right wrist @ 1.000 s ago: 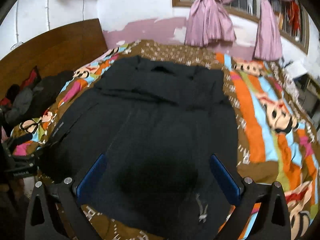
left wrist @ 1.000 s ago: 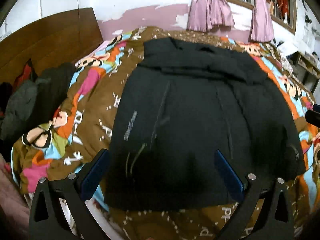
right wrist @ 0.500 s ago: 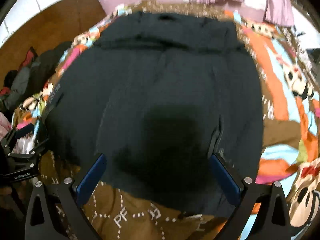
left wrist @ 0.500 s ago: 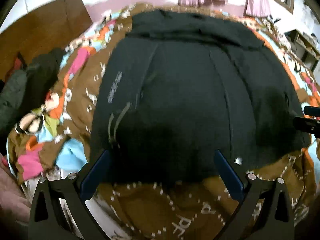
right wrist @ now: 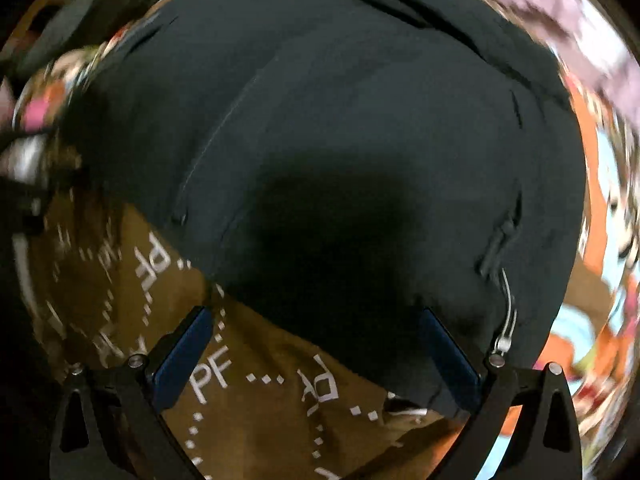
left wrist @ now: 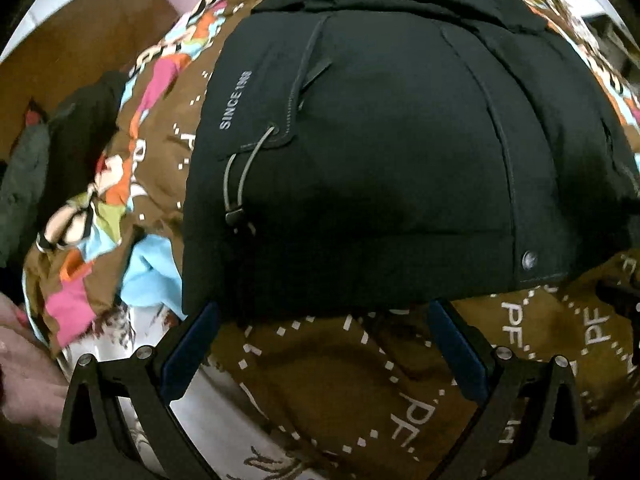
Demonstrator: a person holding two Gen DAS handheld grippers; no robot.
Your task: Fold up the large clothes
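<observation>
Both grippers have dropped in close since a second ago; the black jacket (left wrist: 380,152) now fills both views, lying flat on the patterned bedspread (left wrist: 320,392). Left gripper (left wrist: 324,320) and right gripper (right wrist: 316,328) sit at its hem, jaws wide, holding nothing.

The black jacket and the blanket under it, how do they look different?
The black jacket is one plain dark colour, while the blanket is brown with white dotted lines, "PF" letters and bright cartoon patches. The jacket has a grey cord, a snap button and "SINCE" lettering; the blanket has none. The jacket lies on top; the blanket is spread beneath. Both are soft cloth.
</observation>
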